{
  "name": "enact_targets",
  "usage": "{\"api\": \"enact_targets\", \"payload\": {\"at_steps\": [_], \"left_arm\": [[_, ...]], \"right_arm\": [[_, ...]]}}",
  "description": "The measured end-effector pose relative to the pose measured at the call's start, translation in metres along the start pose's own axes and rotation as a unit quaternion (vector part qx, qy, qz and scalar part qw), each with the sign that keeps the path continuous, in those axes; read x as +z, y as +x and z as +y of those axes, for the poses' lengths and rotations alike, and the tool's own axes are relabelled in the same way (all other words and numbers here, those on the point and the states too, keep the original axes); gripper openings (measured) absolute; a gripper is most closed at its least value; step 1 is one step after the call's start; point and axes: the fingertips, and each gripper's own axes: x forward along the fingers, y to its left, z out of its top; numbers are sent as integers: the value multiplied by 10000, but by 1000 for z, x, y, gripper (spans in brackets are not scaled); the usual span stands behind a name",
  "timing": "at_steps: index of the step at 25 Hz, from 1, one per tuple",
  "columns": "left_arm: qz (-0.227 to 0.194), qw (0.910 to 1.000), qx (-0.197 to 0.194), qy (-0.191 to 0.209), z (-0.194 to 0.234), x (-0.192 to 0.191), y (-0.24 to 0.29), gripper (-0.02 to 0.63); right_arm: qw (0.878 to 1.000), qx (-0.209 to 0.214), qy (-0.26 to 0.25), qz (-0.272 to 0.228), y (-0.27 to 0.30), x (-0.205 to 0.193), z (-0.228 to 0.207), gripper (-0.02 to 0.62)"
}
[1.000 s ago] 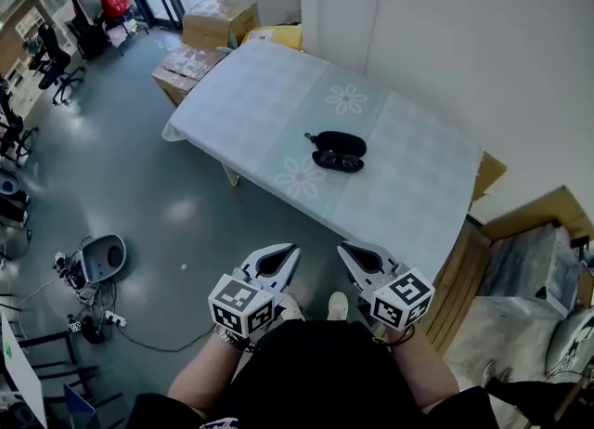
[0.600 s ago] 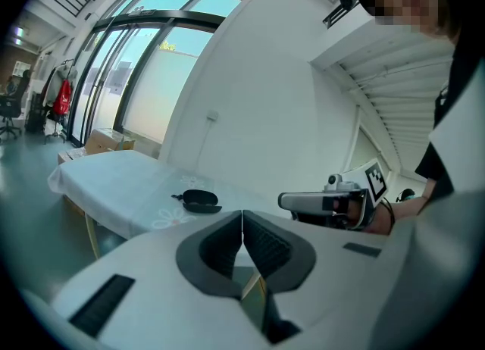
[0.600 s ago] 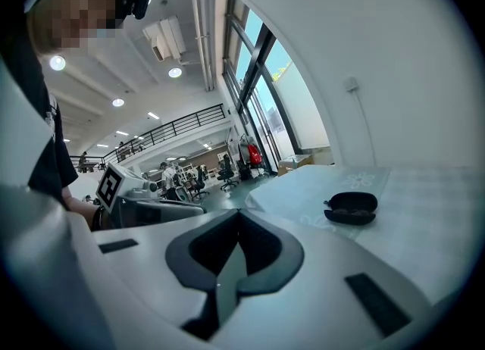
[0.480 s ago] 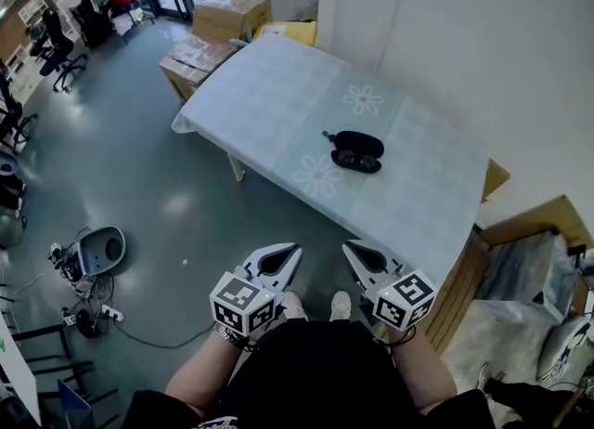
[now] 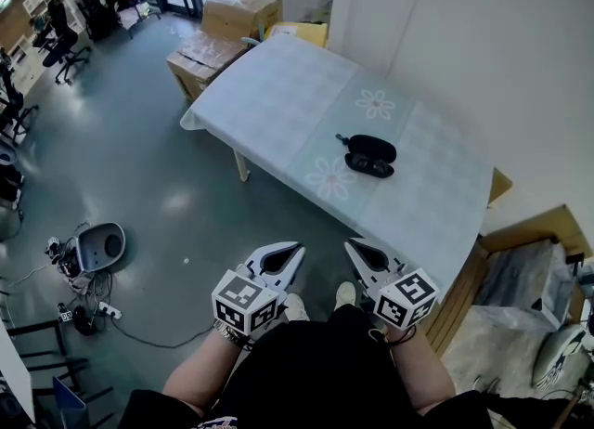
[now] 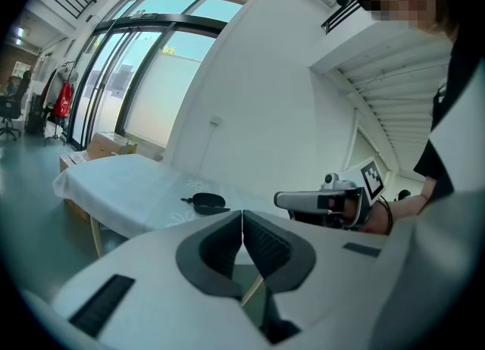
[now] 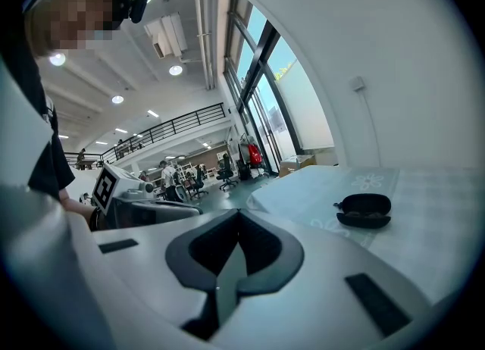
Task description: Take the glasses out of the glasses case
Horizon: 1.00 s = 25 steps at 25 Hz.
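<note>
- Since a second ago the glasses case (image 5: 369,154) has slid rightward across the head view. The table has slid with it, so this looks like the head or body shifting, not the case being moved.
- It lies on the table (image 5: 278,102) toward the wall side, lid hinged up. The glasses cannot be made out inside at this range.
- It looks like a hard black clamshell, oval and smooth, with a small tab or cord at one end. That shape is likely to skid if pushed.
- A pale cloth with faint flower prints covers the table and hangs over the edge. It is soft, so it may bunch under a sliding case.
- Left gripper (image 5: 295,251) and right gripper (image 5: 351,247) hang at the person's waist, well apart from the case. Each gripper's jaws are clenched together on nothing.
- To do the step well, I judge:
  - close in first and spread both sets of jaws;
  - pin the lower shell with one gripper;
  - lift the frame by its bridge or a temple with the other, keeping off the lenses.
</note>
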Motion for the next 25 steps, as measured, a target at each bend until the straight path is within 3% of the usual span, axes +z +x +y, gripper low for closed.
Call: {"api": "enact_targets", "payload": {"at_steps": [10,25], "left_arm": [[31,9999,-41,144,7,14,33,31],[204,9997,10,145,13,32,123,31]], "right_arm": [[10000,-19,-95,-5,12,14,-35,23],[9995,56,-215,241,29,43,-135,23]]}}
